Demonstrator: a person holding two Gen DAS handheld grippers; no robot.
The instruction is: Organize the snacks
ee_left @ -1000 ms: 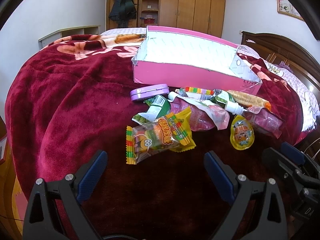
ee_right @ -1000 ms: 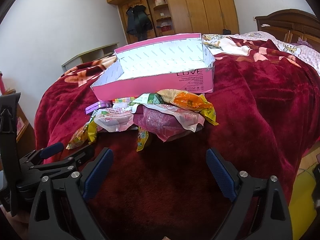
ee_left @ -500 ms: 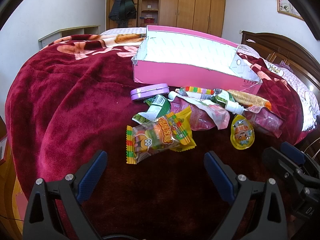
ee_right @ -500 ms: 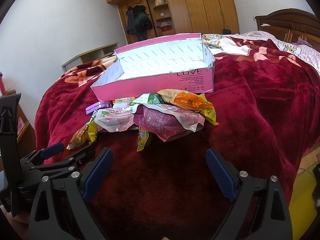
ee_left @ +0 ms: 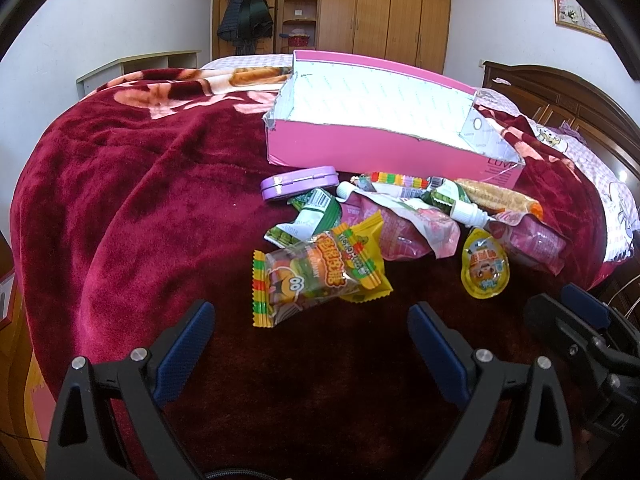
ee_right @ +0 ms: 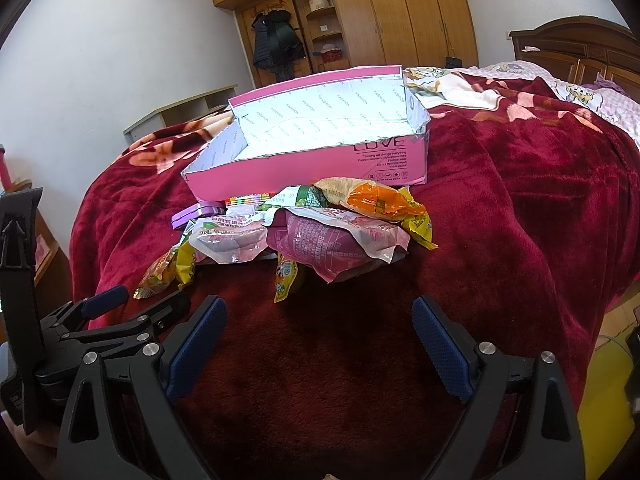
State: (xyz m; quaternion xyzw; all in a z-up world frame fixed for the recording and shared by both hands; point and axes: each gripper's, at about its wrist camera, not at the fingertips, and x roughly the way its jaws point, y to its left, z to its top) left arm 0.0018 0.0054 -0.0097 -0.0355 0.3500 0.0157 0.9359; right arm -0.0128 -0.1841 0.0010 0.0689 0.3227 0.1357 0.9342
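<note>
- Left tool: spread wide, empty, above the bed.
- Right tool: spread wide, empty.
- Snack pile at 12 o'clock, touching pink box.

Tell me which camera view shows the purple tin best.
The left wrist view: the purple tin lies whole and unobstructed before the pink box. The right wrist view shows only its edge beside the snack pile.
</note>
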